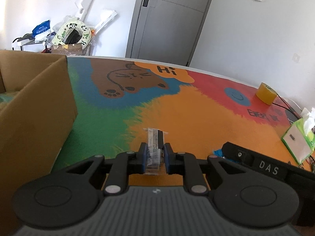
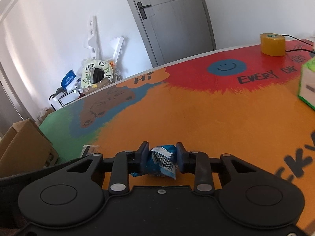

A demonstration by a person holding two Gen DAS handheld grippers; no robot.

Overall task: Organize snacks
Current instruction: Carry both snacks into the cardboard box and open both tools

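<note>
My left gripper (image 1: 155,147) is shut on a thin clear-wrapped snack packet (image 1: 154,149) with a barcode, held edge-on above the colourful table mat (image 1: 177,108). An open cardboard box (image 1: 35,102) stands close at the left of that gripper. My right gripper (image 2: 162,151) is shut on a crumpled blue snack bag (image 2: 161,161) with a white barcode label, held over the orange part of the mat (image 2: 196,118). The box also shows at the far left of the right wrist view (image 2: 23,147). The right gripper's body (image 1: 261,163) shows at the lower right of the left wrist view.
A yellow tape roll (image 1: 265,93) with a black cable sits at the far right of the table. A green and white tissue box (image 1: 299,141) stands near the right edge. Clutter and a grey door (image 1: 167,19) lie beyond the table.
</note>
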